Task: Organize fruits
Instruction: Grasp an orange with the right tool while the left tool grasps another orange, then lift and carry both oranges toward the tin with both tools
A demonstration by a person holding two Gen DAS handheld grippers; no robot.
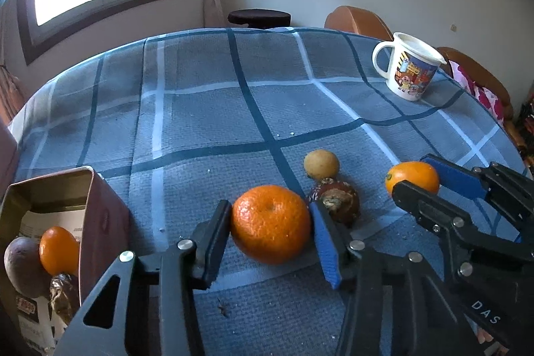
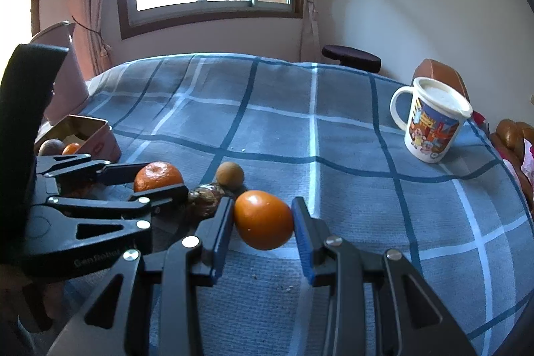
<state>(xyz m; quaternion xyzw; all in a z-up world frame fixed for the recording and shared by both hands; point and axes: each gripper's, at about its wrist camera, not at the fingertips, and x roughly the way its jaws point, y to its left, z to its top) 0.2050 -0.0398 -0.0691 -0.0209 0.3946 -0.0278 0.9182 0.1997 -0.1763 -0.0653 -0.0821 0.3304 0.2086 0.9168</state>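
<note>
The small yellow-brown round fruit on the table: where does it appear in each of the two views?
Left wrist view: the yellow-brown fruit lies right of centre, beyond the big mandarin, just behind the dark brown fruit.
Right wrist view: it lies left of centre, behind the same dark brown fruit.
Shared landmark: the cartoon mug, far right in both.

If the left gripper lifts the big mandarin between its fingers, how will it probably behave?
The mandarin looks round with dimpled peel, so it would probably roll if released on the tablecloth. The left gripper holds it at its widest part, so slipping seems unlikely. It is probably soft; a hard squeeze may bruise it.
</note>
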